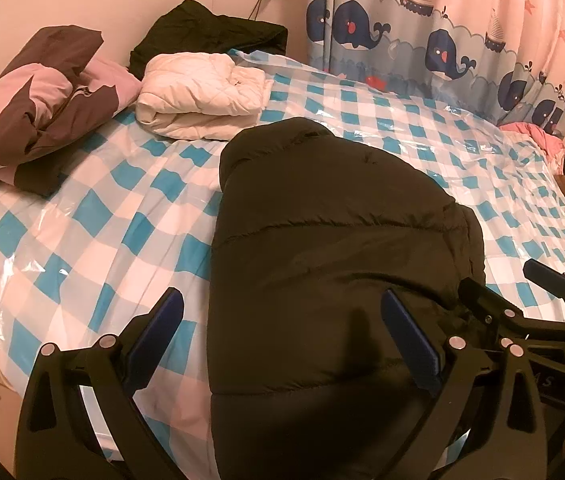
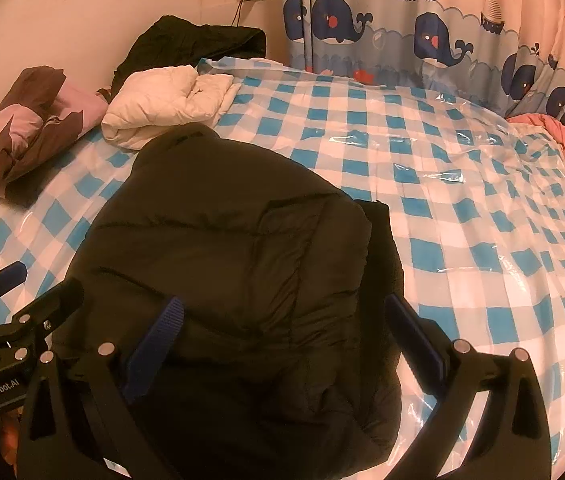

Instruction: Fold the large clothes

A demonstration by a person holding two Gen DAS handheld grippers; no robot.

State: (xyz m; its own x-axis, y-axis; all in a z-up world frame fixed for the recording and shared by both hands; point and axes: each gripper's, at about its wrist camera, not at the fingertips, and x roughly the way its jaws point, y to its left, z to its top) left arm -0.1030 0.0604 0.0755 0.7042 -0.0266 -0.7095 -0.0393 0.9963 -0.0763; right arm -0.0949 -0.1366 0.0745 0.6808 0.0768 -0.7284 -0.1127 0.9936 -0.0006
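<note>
Left wrist view: a white folded quilt [image 1: 202, 94], a pink-and-brown bundle [image 1: 38, 108] and a dark garment [image 1: 210, 30] lie at the far edge of the blue-checked bed [image 1: 94, 216], and the black puffer jacket [image 1: 334, 248] lies between the spread fingers of the left gripper [image 1: 282, 336]. Right wrist view: the whale curtain [image 2: 422, 36] hangs behind the bed, and the same jacket [image 2: 234, 248] lies folded beneath the right gripper [image 2: 286, 340], whose jaws stand wide apart.

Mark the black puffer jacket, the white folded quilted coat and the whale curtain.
black puffer jacket [image 2: 234, 240]: right wrist view, middle of its quilted top panel.
white quilted coat [image 1: 198, 96]: left wrist view, top fold.
whale curtain [image 1: 358, 28]: left wrist view, a whale's body.
</note>
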